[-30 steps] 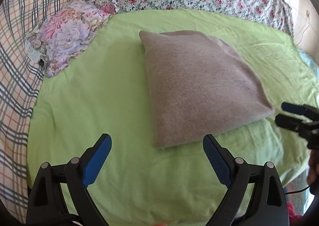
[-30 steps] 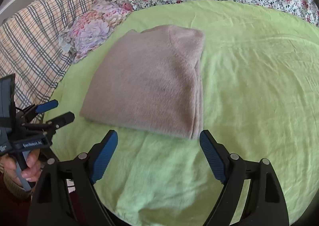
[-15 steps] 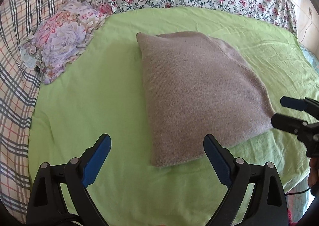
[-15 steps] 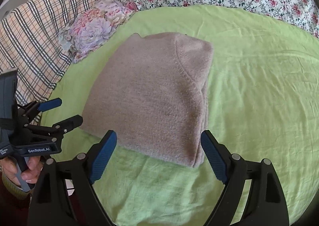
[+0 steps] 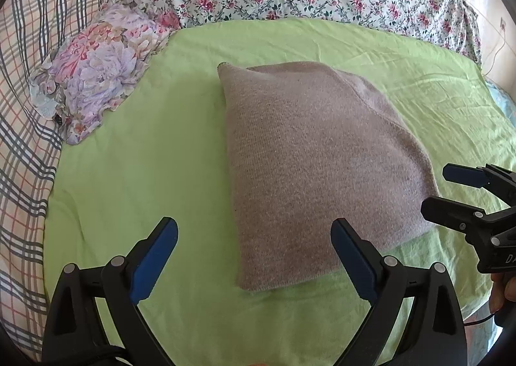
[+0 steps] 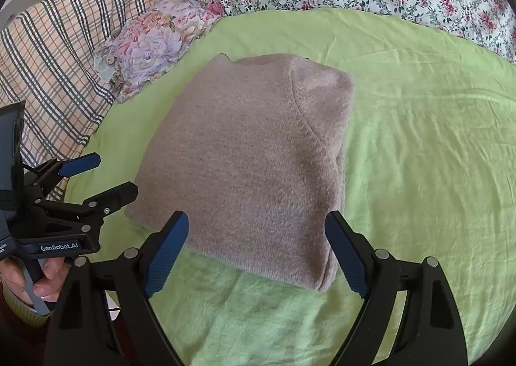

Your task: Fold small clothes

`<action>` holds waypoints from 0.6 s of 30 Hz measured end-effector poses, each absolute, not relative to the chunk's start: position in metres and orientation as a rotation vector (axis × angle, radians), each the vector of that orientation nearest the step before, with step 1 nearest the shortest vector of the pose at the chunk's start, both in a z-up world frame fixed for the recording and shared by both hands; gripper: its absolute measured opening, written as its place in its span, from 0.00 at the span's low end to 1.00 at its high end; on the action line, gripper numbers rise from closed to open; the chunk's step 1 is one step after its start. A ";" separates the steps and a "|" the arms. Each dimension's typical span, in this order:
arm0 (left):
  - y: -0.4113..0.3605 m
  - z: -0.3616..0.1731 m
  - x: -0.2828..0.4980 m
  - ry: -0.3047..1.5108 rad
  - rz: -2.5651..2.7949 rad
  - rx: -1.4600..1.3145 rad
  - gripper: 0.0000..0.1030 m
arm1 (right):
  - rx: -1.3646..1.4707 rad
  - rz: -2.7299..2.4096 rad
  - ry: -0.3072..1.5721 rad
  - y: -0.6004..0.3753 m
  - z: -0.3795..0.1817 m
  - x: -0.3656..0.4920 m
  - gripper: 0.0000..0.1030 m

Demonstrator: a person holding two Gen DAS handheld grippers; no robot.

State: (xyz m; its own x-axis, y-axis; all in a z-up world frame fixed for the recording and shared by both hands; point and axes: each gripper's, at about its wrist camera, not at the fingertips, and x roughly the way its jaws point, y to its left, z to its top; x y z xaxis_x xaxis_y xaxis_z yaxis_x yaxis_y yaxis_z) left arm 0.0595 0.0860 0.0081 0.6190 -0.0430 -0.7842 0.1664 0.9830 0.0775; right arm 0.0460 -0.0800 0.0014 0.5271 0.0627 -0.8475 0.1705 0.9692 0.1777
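The folded sweater (image 5: pixel 322 166) lies on my bed (image 5: pixel 145 156), just past my left tool (image 5: pixel 254 253) and right tool (image 6: pixel 256 246), both wide open, holding nothing.

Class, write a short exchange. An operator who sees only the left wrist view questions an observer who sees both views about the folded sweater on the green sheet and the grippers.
Operator: I can't see the sweater's right side. How does it look?
Observer: In the right wrist view, the sweater shows stacked layers along that edge.
Operator: Is there any writing on the left gripper?
Observer: Yes. The left gripper carries a label that reads GenRobot.AI.
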 end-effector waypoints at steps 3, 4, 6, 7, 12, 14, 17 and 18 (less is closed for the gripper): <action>0.086 0.009 0.062 0.893 -0.119 0.147 0.94 | 0.248 -0.064 1.017 -0.081 0.002 0.049 0.84; 0.086 0.009 0.063 0.893 -0.120 0.145 0.94 | 0.246 -0.065 1.018 -0.081 0.002 0.049 0.84; 0.088 0.009 0.066 0.892 -0.120 0.141 0.94 | 0.244 -0.065 1.021 -0.081 0.002 0.052 0.84; 0.088 0.009 0.066 0.893 -0.120 0.140 0.94 | 0.243 -0.063 1.021 -0.082 0.002 0.053 0.84; 0.088 0.010 0.069 0.893 -0.120 0.136 0.94 | 0.241 -0.057 1.018 -0.084 0.004 0.058 0.84; 0.088 0.010 0.069 0.894 -0.120 0.135 0.94 | 0.239 -0.053 1.017 -0.085 0.005 0.060 0.84; 0.088 0.013 0.073 0.893 -0.127 0.131 0.94 | 0.238 -0.058 1.014 -0.084 0.006 0.061 0.84; 0.088 0.013 0.074 0.893 -0.129 0.131 0.94 | 0.238 -0.059 1.013 -0.085 0.007 0.061 0.84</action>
